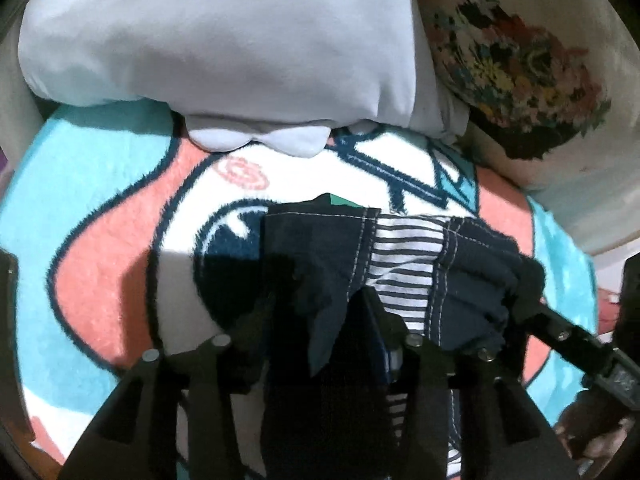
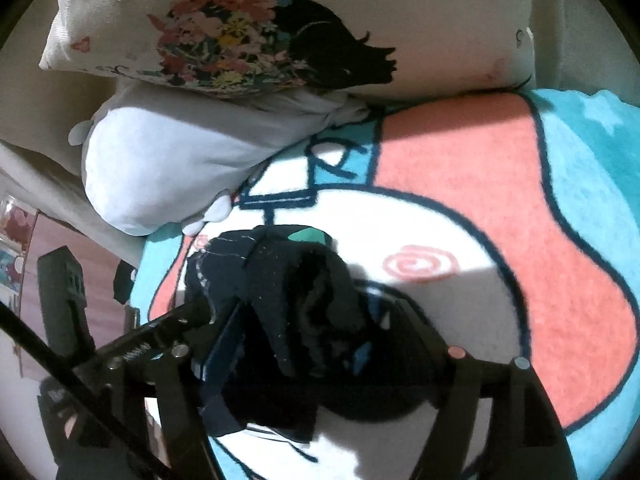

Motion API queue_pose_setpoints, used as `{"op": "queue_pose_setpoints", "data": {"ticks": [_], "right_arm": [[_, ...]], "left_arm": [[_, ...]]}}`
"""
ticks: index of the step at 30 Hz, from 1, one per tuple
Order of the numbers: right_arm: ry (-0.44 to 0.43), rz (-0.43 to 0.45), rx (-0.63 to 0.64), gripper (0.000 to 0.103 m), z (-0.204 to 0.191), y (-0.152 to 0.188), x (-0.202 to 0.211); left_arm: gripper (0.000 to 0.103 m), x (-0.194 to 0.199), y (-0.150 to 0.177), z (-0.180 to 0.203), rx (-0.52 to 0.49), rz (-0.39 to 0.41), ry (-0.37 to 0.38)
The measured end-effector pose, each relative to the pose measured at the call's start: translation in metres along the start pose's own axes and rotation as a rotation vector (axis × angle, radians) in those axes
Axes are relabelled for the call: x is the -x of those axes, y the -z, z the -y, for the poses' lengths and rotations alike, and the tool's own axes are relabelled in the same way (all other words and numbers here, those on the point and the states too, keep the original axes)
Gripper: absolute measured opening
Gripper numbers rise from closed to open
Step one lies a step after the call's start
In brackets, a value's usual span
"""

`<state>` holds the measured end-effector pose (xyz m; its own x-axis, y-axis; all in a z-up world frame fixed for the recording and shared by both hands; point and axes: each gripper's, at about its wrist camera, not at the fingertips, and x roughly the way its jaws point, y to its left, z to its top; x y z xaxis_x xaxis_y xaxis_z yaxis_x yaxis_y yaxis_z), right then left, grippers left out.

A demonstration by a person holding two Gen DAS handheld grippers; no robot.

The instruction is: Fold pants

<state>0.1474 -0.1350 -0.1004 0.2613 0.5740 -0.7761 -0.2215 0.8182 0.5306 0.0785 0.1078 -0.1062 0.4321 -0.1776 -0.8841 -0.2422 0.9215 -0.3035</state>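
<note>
The dark pants (image 1: 320, 256) hang bunched over the cartoon blanket (image 1: 100, 208), short of the white pillow (image 1: 224, 40). The left tool (image 1: 340, 320) pinches the cloth beside the striped lining (image 1: 400, 256). The right tool (image 2: 288, 320) grips another bunch of the same garment, its 2 fingers narrow on it.

Likely risk: both grips hold wadded layers, so pulling apart could free 1 layer or set a crooked fold. The 2 tools sit near each other and might clash.

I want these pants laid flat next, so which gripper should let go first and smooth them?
Probably right. The left gripper pinches the pants at the waistband opening, a good anchor; the right gripper only holds a bunched wad.
</note>
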Motion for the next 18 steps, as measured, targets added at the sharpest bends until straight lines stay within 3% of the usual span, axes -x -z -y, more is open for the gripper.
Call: {"op": "queue_pose_setpoints", "data": {"ticks": [6,8,10,14,15,18], "right_arm": [[-0.095,-0.045,-0.071,0.081,0.004,-0.001,-0.023],[-0.134,-0.027,-0.089,0.088,0.003,-0.001,-0.029],[-0.165,-0.027,-0.095,0.089,-0.001,-0.001,-0.034],[-0.264,-0.096,-0.124,0.074,-0.009,0.001,-0.051],[-0.278,-0.12,-0.136,0.057,-0.009,0.001,-0.054],[-0.306,-0.128,-0.167,0.044,-0.005,0.002,-0.053]], "left_arm": [[0.065,-0.004,0.004,-0.009,0.036,-0.007,0.083],[0.068,-0.004,0.004,-0.009,0.036,-0.001,0.106],[0.068,-0.005,0.004,-0.008,0.034,-0.003,0.123],[0.069,-0.005,0.003,-0.008,0.045,-0.008,0.145],[0.06,-0.006,0.002,-0.007,0.048,-0.016,0.16],[0.042,-0.003,0.002,-0.009,0.063,-0.044,0.195]]}}
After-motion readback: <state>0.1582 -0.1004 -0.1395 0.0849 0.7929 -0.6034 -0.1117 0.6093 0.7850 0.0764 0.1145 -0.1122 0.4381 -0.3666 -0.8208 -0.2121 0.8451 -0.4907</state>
